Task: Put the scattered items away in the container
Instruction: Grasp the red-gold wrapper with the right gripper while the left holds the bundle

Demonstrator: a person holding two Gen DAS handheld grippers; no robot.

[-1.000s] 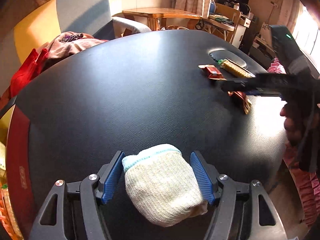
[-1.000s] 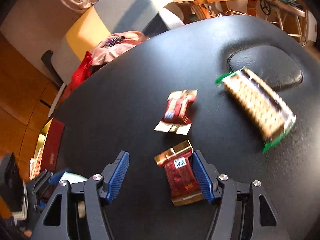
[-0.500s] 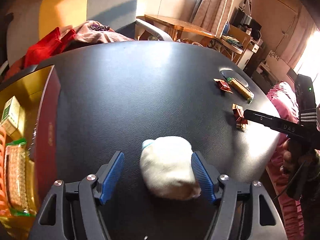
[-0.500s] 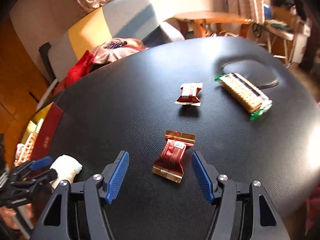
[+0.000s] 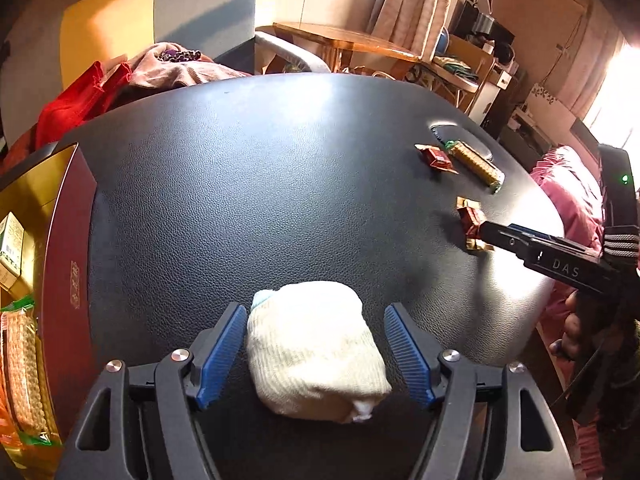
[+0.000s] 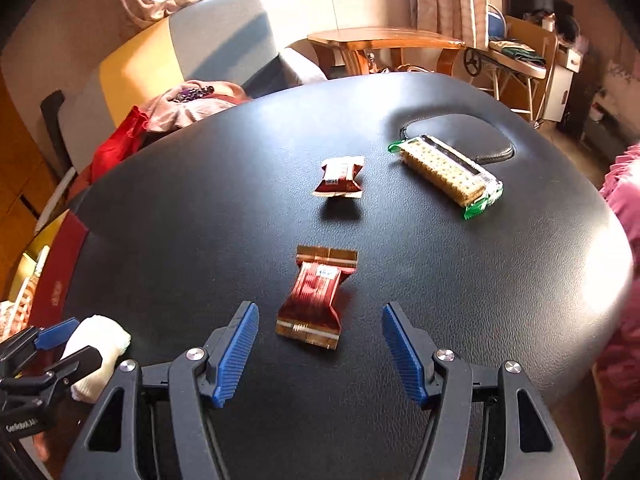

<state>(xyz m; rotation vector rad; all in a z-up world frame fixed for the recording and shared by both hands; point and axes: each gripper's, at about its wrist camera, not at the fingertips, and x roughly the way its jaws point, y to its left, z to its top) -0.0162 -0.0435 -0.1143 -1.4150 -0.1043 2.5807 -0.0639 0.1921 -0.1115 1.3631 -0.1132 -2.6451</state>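
Table [image 5: 248, 184]: black padded top carrying all the loose items; the box sits off its 9 o'clock edge in the left wrist view.
Box [image 5: 66, 240]: red-walled, gold-lined, already holding a cracker pack and a small carton, so it reads as the container to fill.
Left claw [image 5: 316, 354]: released, blue fingers either side of the rolled sock [image 5: 316, 344] with gaps showing, likely lined up to grip it or just let go.
Right claw [image 6: 318, 350]: released, straddling the near end of the closest candy [image 6: 316, 296], which lies flat at 12 o'clock.
Cracker pack [image 6: 448, 170]: on the table at 1 o'clock in the right wrist view, well outside the box.
Second candy [image 6: 340, 178]: at 12 o'clock beyond the first, also loose.
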